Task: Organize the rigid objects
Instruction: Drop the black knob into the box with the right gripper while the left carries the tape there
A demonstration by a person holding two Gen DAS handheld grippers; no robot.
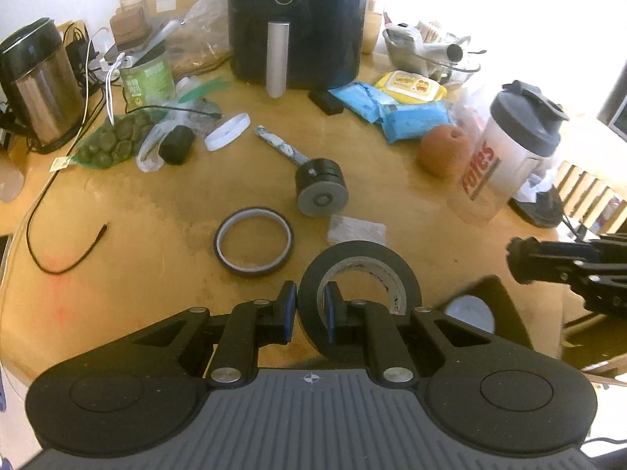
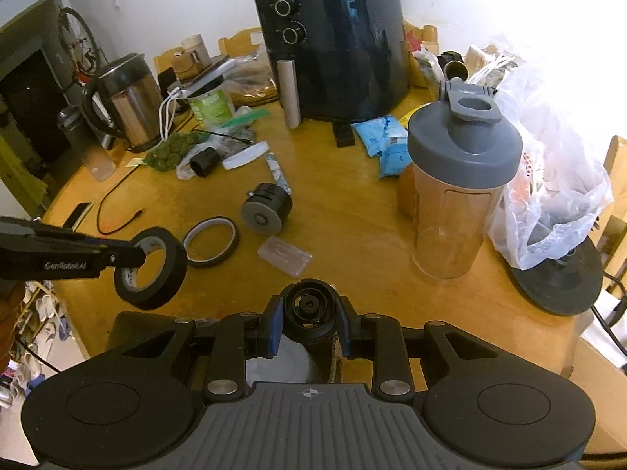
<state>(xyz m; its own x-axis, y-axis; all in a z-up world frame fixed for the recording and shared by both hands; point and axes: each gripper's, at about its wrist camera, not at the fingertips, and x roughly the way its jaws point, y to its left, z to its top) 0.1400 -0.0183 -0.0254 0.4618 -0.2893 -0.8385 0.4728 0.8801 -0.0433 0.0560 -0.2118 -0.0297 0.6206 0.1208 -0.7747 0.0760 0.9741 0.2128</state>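
Black tape roll (image 1: 358,286), held by us in the left gripper (image 1: 309,313): one blue pad sits inside the core and the other outside, the jaws nearly closed and pinching the roll's wall, and in the right wrist view the roll (image 2: 151,274) hangs clear above the near edge of the wooden table (image 2: 372,243). In the right gripper (image 2: 309,325) we hold a round black part (image 2: 309,307) with a lens-like centre, the jaws closed against its two sides. On the table we note a thin ring of tape (image 1: 254,246) lying flat just beyond the held roll, a dark cylindrical piece with a grey face (image 1: 321,188) on its side behind it, and a small clear packet (image 1: 356,229) between them and to the right. Further back stand a black air fryer (image 1: 298,19), a steel kettle (image 1: 37,86) at the left and a shaker bottle with a grey lid (image 1: 509,149) at the right, an orange (image 1: 443,150) just beside it.
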